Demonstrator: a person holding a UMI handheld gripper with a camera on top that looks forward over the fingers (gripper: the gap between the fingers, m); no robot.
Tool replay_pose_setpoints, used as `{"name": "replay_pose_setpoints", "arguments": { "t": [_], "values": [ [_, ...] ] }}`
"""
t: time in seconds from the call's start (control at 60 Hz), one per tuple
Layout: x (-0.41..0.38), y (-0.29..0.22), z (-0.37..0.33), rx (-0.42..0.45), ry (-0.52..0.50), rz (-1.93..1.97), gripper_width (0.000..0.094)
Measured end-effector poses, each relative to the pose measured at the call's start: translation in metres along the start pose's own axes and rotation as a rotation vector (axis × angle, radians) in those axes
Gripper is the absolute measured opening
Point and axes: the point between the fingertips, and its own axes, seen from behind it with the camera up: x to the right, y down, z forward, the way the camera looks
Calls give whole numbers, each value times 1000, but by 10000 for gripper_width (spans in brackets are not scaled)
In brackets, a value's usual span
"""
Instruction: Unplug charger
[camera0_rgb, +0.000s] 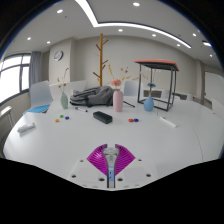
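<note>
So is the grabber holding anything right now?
No. The gripper holds nothing; its pink pads sit close together above the white table.

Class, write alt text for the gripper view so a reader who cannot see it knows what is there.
The gripper, its two pink-padded fingers close together and holding nothing, hovers over a white table. Far beyond the fingers stand a pink vase, a blue vase and a green vase, with a small black box and a grey bag.
</note>
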Motion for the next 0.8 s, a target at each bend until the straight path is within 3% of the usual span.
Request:
{"name": "replay_pose_setpoints", "arguments": {
  "t": [0.05,0.083,0.217,0.35,0.583,0.683,0.717,0.783,0.8],
  "values": [
    [15,-52,-11,107,17,-32,63],
    [22,-77,-18,135,20,-31,62],
    [80,-117,-32,66,48,49,62],
    [156,-75,-23,-55,148,36,63],
    [209,38,5,-271,165,-25,108],
    [210,69,13,-344,144,-11,256],
    [210,75,13,-368,135,3,405],
    [211,70,8,-365,145,14,872],
    [211,67,6,-360,145,13,844]
  ]
}}
